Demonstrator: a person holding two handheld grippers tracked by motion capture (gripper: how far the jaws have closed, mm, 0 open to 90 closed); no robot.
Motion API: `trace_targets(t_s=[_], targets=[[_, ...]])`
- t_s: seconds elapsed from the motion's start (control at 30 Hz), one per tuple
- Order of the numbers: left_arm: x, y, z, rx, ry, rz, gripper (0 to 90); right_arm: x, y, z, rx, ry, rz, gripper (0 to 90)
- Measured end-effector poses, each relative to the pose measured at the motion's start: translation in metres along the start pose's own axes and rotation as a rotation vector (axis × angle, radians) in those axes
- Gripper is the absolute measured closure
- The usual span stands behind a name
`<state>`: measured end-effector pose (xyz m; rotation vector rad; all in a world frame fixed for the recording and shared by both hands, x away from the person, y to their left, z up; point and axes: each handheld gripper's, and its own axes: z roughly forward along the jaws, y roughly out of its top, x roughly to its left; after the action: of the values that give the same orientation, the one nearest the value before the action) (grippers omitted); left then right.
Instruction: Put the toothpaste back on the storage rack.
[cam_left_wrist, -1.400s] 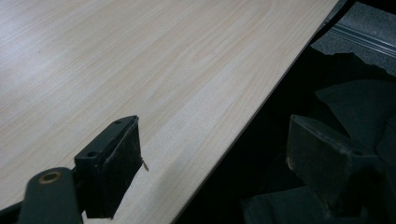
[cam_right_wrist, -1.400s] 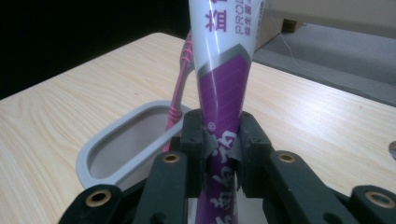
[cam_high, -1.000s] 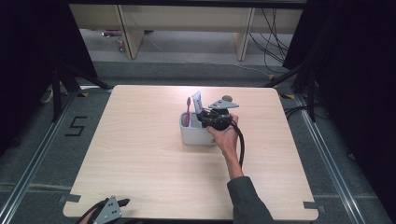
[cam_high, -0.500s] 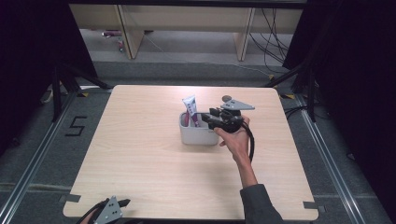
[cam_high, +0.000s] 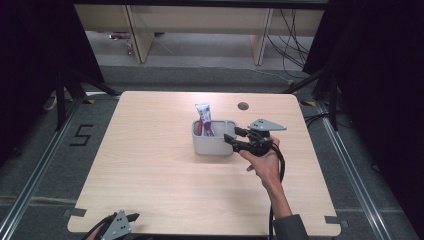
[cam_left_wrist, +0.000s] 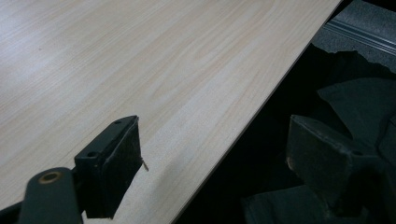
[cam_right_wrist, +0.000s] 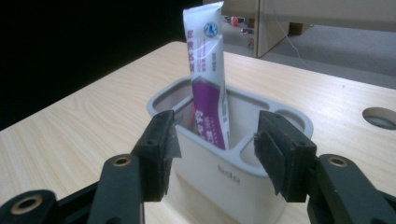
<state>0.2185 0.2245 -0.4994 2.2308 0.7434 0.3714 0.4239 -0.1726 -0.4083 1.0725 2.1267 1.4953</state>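
Note:
A grey compartmented holder (cam_high: 212, 145) (cam_right_wrist: 233, 172) stands near the middle of the wooden table (cam_high: 150, 165). A white and purple toothpaste tube (cam_high: 204, 117) (cam_right_wrist: 208, 70) leans upright in its left compartment. My right gripper (cam_high: 234, 136) (cam_right_wrist: 215, 149) hovers just right of the holder and points at it. Its jaws have just been opening, and the pads press on nothing. At the table's near left edge my left gripper (cam_high: 131, 218) (cam_left_wrist: 215, 158) is open, one jaw over the wood (cam_left_wrist: 140, 56) and the other past the edge.
A round cable hole (cam_high: 243, 106) (cam_right_wrist: 380, 116) lies in the table behind the right gripper. Wooden furniture legs (cam_high: 137, 40) stand on the floor beyond the far edge. Black stands and cables flank the table on both sides.
My right gripper has drawn back to the right, away from the holder, with its jaws wider apart. The tube stays standing in the holder. The left gripper has not moved.

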Motion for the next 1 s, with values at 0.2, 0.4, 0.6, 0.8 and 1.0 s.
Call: trace_targets(t_s=[0.2, 0.4, 0.6, 0.8, 1.0], targets=[[0.000, -0.001, 0.000, -0.011, -0.010, -0.017, 17.2, 0.005, -0.007, -0.009, 0.002, 0.007, -0.008, 42.9], [-0.001, 0.000, -0.001, -0.016, -0.005, -0.017, 17.2, 0.008, -0.012, -0.018, 0.004, -0.009, -0.005, 37.3], [-0.001, 0.000, -0.002, -0.007, -0.010, -0.013, 17.2, 0.009, -0.018, -0.027, 0.016, -0.010, 0.029, 34.2], [-0.001, 0.000, -0.001, -0.018, -0.009, -0.016, 17.2, 0.010, -0.019, -0.033, 0.005, -0.004, 0.023, 33.4], [-0.001, 0.000, -0.002, -0.023, -0.007, -0.018, 17.2, 0.012, -0.023, -0.038, 0.012, -0.006, 0.021, 31.8]])
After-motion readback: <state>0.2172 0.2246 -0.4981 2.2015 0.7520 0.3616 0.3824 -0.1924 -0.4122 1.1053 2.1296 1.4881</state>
